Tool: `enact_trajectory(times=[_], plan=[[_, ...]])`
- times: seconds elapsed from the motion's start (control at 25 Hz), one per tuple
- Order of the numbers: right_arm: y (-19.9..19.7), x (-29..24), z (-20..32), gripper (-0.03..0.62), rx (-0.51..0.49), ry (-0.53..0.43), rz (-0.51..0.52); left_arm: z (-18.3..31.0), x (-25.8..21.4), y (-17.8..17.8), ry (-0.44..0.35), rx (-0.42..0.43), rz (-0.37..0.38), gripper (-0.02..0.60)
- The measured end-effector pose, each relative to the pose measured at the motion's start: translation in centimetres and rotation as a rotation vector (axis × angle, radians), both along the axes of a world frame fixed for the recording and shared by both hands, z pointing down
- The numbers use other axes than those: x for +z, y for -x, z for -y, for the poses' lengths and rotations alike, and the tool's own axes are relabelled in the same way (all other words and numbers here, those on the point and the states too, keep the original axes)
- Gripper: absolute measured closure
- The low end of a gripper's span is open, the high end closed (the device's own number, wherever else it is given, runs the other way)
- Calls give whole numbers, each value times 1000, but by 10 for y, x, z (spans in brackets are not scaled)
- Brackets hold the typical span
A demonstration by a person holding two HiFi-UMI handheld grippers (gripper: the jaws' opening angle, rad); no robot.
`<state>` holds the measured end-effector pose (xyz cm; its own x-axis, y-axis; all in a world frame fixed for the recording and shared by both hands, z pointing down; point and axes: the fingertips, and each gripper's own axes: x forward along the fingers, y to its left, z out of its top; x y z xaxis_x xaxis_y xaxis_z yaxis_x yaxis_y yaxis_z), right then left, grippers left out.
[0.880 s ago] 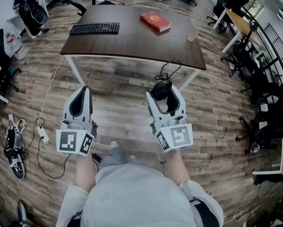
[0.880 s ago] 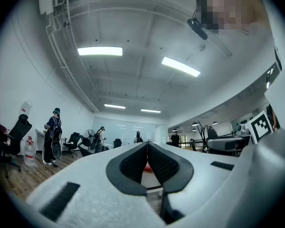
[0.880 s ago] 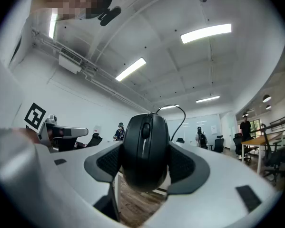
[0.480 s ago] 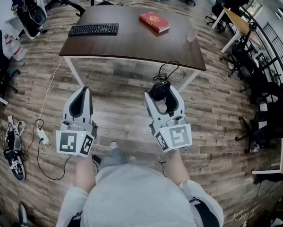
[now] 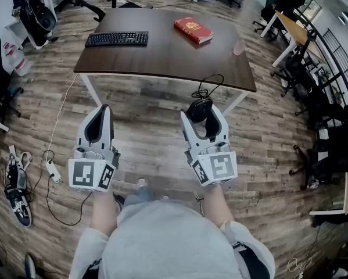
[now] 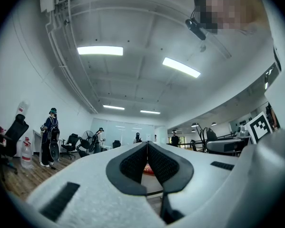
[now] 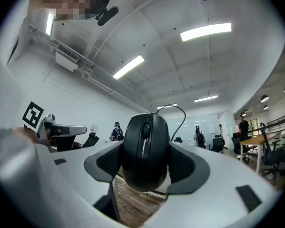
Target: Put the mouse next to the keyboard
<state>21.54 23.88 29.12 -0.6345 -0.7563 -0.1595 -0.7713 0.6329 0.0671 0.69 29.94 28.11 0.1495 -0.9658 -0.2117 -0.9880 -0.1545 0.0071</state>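
A black wired mouse [image 5: 199, 108] [image 7: 145, 148] sits clamped between the jaws of my right gripper [image 5: 200, 114], its cable looping up in front of it. That gripper hovers over the wooden floor, just short of the near edge of a dark brown table [image 5: 162, 54]. The black keyboard [image 5: 117, 38] lies on the table's far left part. My left gripper [image 5: 98, 120] [image 6: 146, 161] is held level beside the right one, its jaws pressed together with nothing between them.
A red book [image 5: 192, 29] lies on the table's far right part, and a pale cup [image 5: 238, 47] stands near the right edge. Office chairs [image 5: 301, 74] crowd the right side. A power strip [image 5: 53, 167] and cable lie on the floor at left.
The table, keyboard and book have shifted slightly toward me and to the right in the head view. Both grippers keep their pose, with the mouse still held.
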Motion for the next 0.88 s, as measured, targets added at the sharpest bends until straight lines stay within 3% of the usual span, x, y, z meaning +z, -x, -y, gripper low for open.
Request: enact_trajectory(times=[0.24,0.88], plan=[[22,-2,19,347,25,-30,-47,23,-5,27,-11,0,-7,571],[83,-4,54,347,55,-20,1,69,-6,93,-39,47,-18,571]])
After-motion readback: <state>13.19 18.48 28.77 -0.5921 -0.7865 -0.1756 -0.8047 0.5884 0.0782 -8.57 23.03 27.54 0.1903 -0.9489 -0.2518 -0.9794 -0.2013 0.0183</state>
